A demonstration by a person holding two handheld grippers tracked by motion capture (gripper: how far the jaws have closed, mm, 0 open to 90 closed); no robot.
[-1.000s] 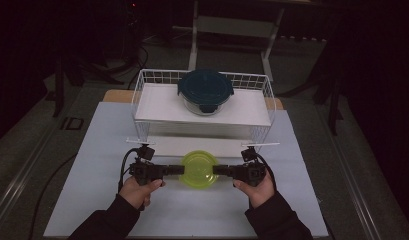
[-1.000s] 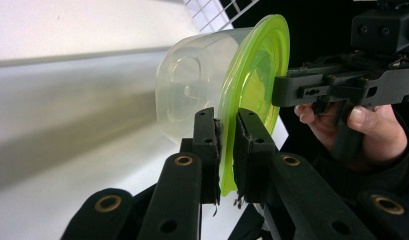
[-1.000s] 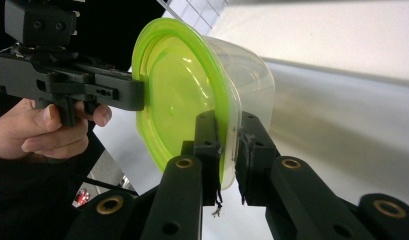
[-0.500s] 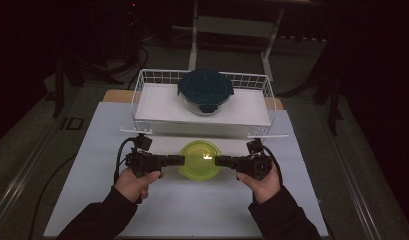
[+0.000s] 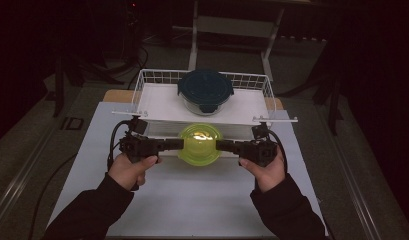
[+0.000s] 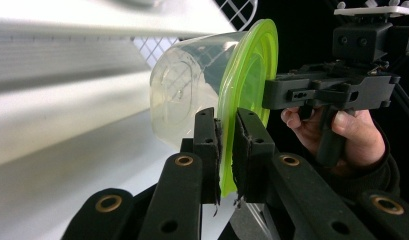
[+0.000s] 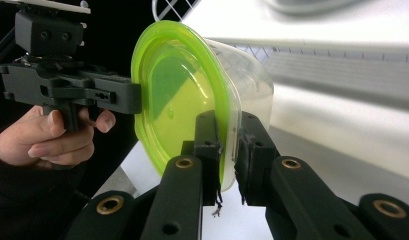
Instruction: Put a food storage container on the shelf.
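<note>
Both grippers have lifted the green-lidded container off the desk and carried it up toward the wire rack.

Between the two hands hangs the green-lidded container (image 5: 200, 144), a clear tub under a lime lid, held clear of the desk (image 5: 192, 200) just in front of the wire rack (image 5: 142, 92), where a dark-lidded glass bowl (image 5: 205, 91) already sits on the shelf. The left gripper (image 6: 225, 145) is clamped nearly shut on the lid's rim at one side, and the right gripper (image 7: 227, 150) pinches the opposite rim the same way. My worry is that the grip is on the thin lid edge alone: if one hand rises faster, the lid could flex or pop off and the tub drop, or it may catch the rack's front rail.
</note>
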